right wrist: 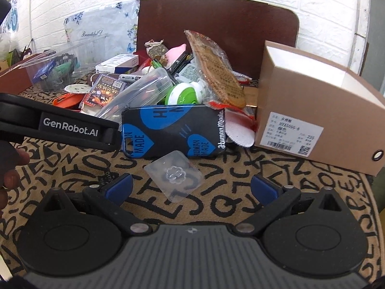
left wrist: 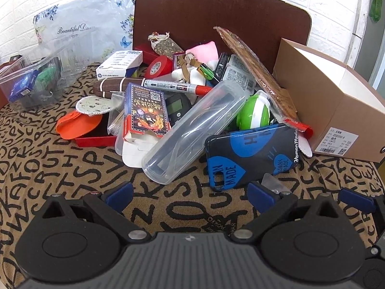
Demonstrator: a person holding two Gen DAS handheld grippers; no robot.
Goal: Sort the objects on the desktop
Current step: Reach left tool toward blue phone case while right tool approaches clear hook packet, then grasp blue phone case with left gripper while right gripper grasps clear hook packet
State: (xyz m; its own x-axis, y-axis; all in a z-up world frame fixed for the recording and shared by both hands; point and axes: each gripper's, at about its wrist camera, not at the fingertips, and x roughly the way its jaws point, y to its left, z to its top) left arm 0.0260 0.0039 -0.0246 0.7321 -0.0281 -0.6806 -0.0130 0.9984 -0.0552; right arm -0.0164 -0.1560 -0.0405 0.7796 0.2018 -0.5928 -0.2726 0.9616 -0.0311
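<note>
Right wrist view: right gripper (right wrist: 191,189) jaws wide over a clear sticky hook (right wrist: 173,176) on the lettered mat (right wrist: 264,192), left gripper (left wrist: 190,195) wide and empty, phone case (right wrist: 173,131) just beyond, cardboard box (right wrist: 312,120) right, clutter pile (left wrist: 173,91) behind, clear bin (left wrist: 33,82) far left.

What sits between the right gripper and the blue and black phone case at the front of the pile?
Only a small clear plastic hook sticker, lying flat on the lettered mat between the open right gripper and the phone case. The left gripper's body also reaches in beside the case's left edge.
</note>
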